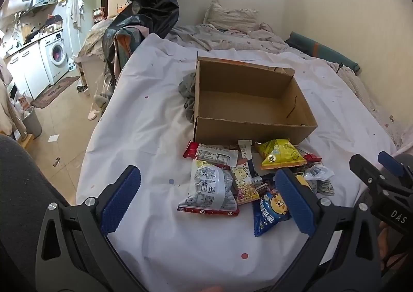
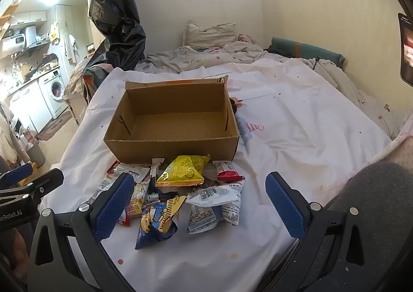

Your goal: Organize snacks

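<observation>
White bedsheet mid-frame: cardboard box lies long-axis left-to-right, mouth up, snack packets heaped below; left tongs and right tongs both released, empty.

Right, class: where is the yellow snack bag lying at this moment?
In both wrist views the yellow snack bag lies on the white sheet, just in front of the cardboard box's near wall, at the back of the snack pile, left of a red packet.

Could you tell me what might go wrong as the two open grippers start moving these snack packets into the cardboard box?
The snack packets overlap in a loose pile, so closing on the yellow packet might drag a neighbour along. The cardboard box sits on soft white bedding, so a bump could shift or tip it. The left gripper and right gripper hover close together and may collide.
</observation>
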{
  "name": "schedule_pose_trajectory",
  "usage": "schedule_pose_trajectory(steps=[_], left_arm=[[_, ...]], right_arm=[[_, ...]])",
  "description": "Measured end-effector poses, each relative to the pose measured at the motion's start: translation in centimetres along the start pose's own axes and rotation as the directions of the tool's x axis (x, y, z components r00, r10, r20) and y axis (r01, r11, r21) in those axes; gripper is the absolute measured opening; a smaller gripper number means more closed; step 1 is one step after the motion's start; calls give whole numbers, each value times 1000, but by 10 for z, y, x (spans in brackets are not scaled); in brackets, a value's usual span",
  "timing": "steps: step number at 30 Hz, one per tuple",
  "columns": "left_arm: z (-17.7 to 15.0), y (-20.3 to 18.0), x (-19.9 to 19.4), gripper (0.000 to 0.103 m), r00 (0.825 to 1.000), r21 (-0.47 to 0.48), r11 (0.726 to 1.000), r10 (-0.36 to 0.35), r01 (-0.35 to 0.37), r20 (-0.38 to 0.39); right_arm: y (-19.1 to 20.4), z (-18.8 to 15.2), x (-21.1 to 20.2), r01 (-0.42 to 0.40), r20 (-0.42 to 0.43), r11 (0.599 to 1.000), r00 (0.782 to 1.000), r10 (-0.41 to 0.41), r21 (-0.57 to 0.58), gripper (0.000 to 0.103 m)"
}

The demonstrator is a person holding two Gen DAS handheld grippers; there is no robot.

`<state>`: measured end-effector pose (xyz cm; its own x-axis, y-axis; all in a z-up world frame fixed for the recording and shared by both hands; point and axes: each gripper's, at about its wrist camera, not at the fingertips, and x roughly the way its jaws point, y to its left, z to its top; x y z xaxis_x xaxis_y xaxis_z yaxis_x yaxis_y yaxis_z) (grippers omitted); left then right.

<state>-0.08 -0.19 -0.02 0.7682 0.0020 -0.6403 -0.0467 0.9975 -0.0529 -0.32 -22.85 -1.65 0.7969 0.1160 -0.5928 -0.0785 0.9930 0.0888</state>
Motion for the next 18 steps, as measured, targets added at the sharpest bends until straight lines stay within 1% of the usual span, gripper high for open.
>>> schedule_pose_trajectory(steps=[1, 2, 9, 14, 15, 18], left_arm=[[0, -1, -1, 103, 1000, 2, 1000, 4, -4, 2], [2, 1, 2, 103, 1000, -13, 1000, -8, 8, -14], [2, -1, 3, 103, 1000, -10, 1000, -14, 14, -10], [1, 3, 4, 103, 1000, -9, 1000, -9, 8, -8], [1, -1, 2, 103, 1000, 2, 1000, -5, 6, -6], [2, -1, 1, 103, 1000, -3, 1000, -5, 5, -7]], right_arm=[[0, 0, 1, 0, -9, 1000, 1000, 0, 2, 103], [-1, 0, 1, -3, -11, 1000, 1000, 3, 7, 103], [0, 0, 1, -4, -7, 1000, 1000, 4, 8, 103], [1, 0, 0, -5, -7, 1000, 1000, 5, 7, 103], [1, 0, 0, -5, -6, 1000, 1000, 5, 6, 103], [0, 2, 0, -5, -5, 1000, 1000, 5, 6, 103]])
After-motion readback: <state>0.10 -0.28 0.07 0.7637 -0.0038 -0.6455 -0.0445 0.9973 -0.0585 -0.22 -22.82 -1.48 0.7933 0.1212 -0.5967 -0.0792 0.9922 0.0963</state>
